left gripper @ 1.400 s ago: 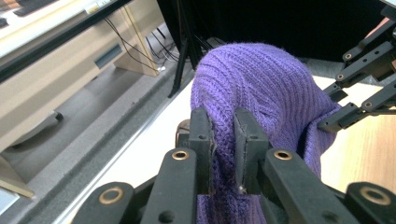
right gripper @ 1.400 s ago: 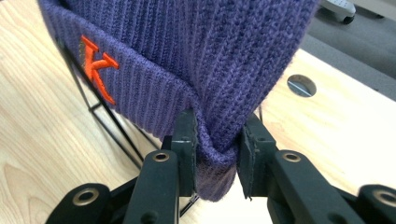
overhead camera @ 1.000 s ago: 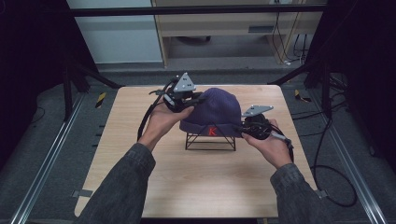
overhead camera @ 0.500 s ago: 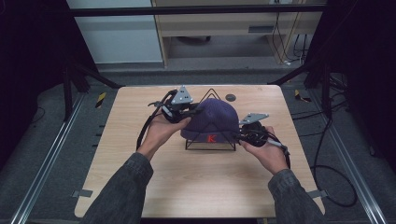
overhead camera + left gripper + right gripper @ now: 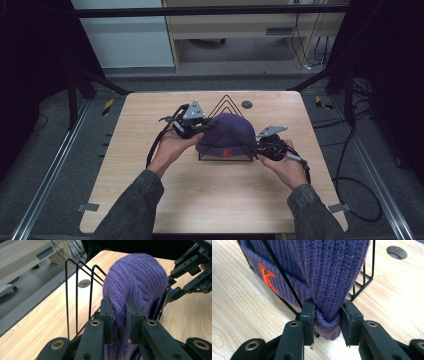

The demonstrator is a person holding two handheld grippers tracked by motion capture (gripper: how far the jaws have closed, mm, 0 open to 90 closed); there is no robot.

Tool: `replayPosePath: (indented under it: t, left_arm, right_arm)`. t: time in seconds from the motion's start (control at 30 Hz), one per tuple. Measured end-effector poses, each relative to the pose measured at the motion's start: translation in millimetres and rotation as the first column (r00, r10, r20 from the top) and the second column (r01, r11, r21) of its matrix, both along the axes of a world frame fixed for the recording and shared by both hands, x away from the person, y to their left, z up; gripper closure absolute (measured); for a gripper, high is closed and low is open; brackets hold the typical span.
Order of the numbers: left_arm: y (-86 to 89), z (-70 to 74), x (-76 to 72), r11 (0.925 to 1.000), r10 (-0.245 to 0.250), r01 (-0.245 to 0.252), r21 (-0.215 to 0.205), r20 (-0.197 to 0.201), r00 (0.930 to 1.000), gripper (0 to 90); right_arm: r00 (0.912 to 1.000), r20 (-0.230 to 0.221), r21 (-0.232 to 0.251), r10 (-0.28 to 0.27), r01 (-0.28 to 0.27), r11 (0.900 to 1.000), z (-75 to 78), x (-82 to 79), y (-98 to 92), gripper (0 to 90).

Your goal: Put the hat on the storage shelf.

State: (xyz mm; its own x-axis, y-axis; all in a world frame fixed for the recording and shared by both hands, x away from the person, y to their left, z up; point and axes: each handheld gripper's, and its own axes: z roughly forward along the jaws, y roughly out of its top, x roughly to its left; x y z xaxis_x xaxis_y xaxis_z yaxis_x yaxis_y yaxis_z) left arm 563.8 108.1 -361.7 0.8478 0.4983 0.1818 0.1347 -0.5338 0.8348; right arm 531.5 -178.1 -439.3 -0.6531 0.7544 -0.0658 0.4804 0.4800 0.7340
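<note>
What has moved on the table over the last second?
Both grippers, the left gripper and the right gripper, have drawn the purple knit hat toward the person and down over the front of the black wire rack. Both stay clamped on its edges; the rack hasn't moved.

Wire rack (image 5: 225, 152) on wooden table (image 5: 210, 195)

Both forearms, in dark sleeves, reach in from the near table edge and angle toward each other. The left hand (image 5: 172, 145) holds the left gripper (image 5: 119, 312) tilted toward the centre, grey three-cornered plate on top, jaws pinched onto a fold of the purple knit hat (image 5: 136, 282). The right hand (image 5: 286, 165) carries the right gripper (image 5: 327, 315) low near the tabletop, jaws clamped on the hat's folded brim; a black cable trails from each gripper.
</note>
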Motion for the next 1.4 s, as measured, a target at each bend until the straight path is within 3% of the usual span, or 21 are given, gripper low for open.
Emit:
replayPosePath:
  t: [0.87, 1.4]
  left_arm:
    - [2.5, -6.8, -2.4, 1.0000, 0.006, -0.006, 0.000, -0.003, 1.0000, 78.2]
    - [5.6, -16.5, -4.3, 0.9994, 0.027, -0.028, -0.022, -0.029, 0.9992, 73.4]
  right_arm:
    - [0.9999, -0.013, 0.003, -0.002, 0.002, 1.000, -9.1, 1.6, 0.5, 66.4]
    - [0.9996, -0.028, -0.013, -0.007, 0.006, 1.000, -13.6, 3.9, 0.7, 64.8]
